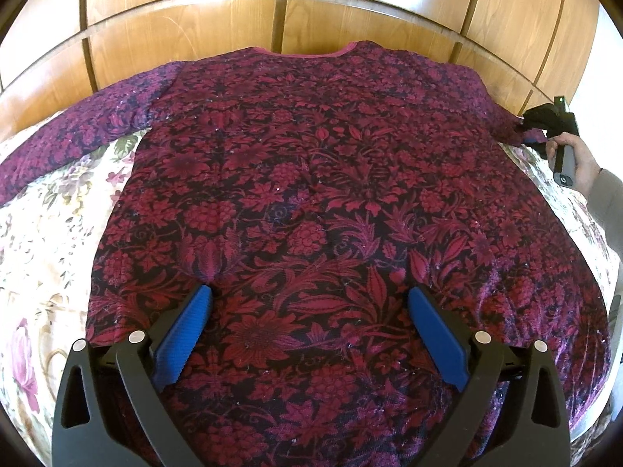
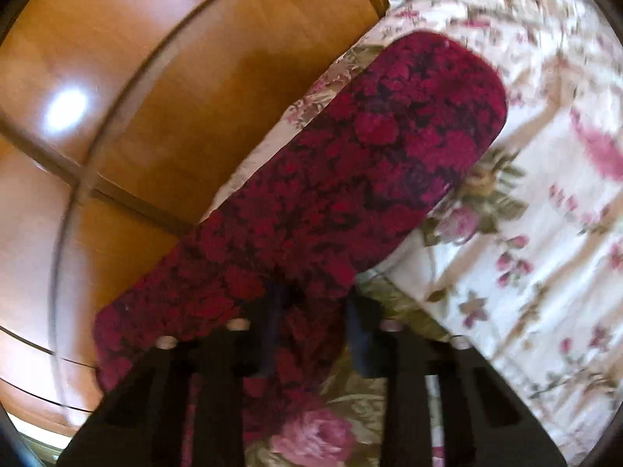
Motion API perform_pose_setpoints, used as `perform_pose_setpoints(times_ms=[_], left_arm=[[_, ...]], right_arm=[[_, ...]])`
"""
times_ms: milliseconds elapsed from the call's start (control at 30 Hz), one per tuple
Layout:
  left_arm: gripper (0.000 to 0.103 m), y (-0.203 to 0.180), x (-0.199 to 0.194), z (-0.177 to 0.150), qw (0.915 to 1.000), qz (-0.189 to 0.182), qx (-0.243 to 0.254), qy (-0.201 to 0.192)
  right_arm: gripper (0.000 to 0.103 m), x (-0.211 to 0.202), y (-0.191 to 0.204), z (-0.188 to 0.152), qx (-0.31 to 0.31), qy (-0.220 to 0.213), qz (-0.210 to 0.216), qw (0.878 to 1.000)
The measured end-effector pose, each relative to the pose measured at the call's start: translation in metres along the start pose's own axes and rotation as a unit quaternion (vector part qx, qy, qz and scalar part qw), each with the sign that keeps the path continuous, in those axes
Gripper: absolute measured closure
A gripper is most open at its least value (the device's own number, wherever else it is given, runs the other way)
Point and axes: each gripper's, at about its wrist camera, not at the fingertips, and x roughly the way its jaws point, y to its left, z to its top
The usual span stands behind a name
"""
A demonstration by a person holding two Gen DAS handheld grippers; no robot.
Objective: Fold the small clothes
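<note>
On the bed, over a cream floral bedspread (image 1: 46,233), a long-sleeved knit top (image 1: 311,179) in dark red and purple flower print lies spread flat, neckline toward the wooden panelled headboard (image 1: 187,31). Its left sleeve (image 1: 78,116) stretches out across the bedspread to the left edge of the view. Over the hem, the left hand-held gripper (image 1: 309,303) hangs with its blue-padded jaws spread wide, nothing between them, the tips close above or brushing the cloth. At the far right, the right sleeve (image 2: 350,179) runs out toward the mattress edge, and a person's hand (image 1: 576,159) brings the right hand-held gripper (image 2: 315,311) to it. In the blurred right wrist view its jaws stand narrowly apart with sleeve fabric bunched between them; whether the pads truly pinch it I cannot tell. The top looks soft, light and limp, slightly fuzzy, so it should drape and drag rather than slide. Likely best taken at the cuff and hem corners, pinching both layers.
</note>
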Motion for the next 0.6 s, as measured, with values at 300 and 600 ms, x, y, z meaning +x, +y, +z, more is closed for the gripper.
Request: perform_pose_setpoints(times_ms=[300, 600], left_arm=[[0.004, 0.007, -0.006, 0.005, 0.9997, -0.021, -0.009, 0.011], [0.004, 0.068, -0.07, -0.021, 0.9933, -0.006, -0.113, -0.019]], right_arm=[[0.075, -0.056, -0.017, -0.054, -0.058, -0.026, -0.086, 0.994], [0.029, -0.117, -0.001, -0.12, -0.132, 0.037, 0.027, 0.99]])
